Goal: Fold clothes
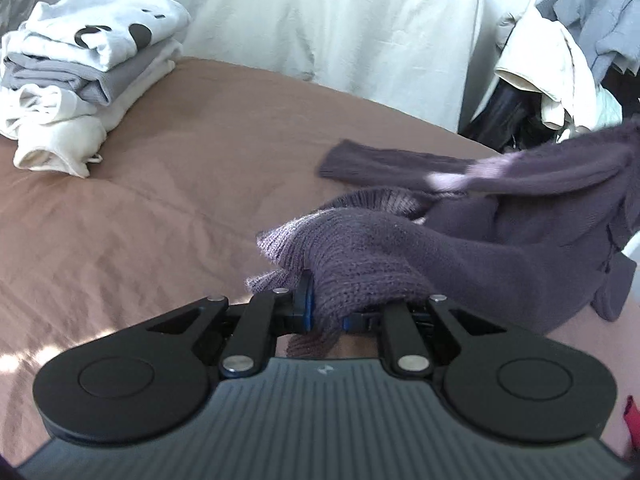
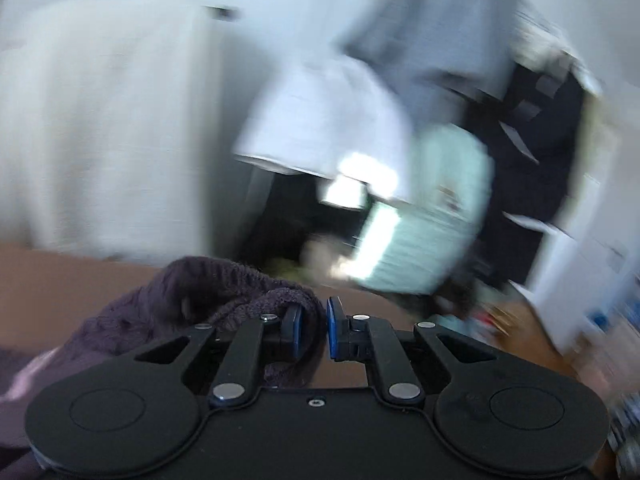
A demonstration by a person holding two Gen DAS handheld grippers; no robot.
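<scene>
A dark purple knitted sweater (image 1: 480, 256) lies bunched over the brown bed cover (image 1: 160, 208), one sleeve (image 1: 384, 162) stretched flat toward the left. My left gripper (image 1: 326, 300) is shut on a thick fold of the sweater's ribbed edge, the knit bulging over its fingers. In the blurred right wrist view, my right gripper (image 2: 314, 326) is shut on another ribbed edge of the same purple sweater (image 2: 192, 300), which hangs down to the left of its fingers. The right side of the sweater is lifted and blurred at the frame's right edge.
A stack of folded white and grey clothes (image 1: 84, 72) sits at the bed's far left. A cream sheet (image 1: 320, 20) hangs behind the bed. A heap of unfolded cream and grey garments (image 1: 576, 52) piles at the far right beyond the bed's edge.
</scene>
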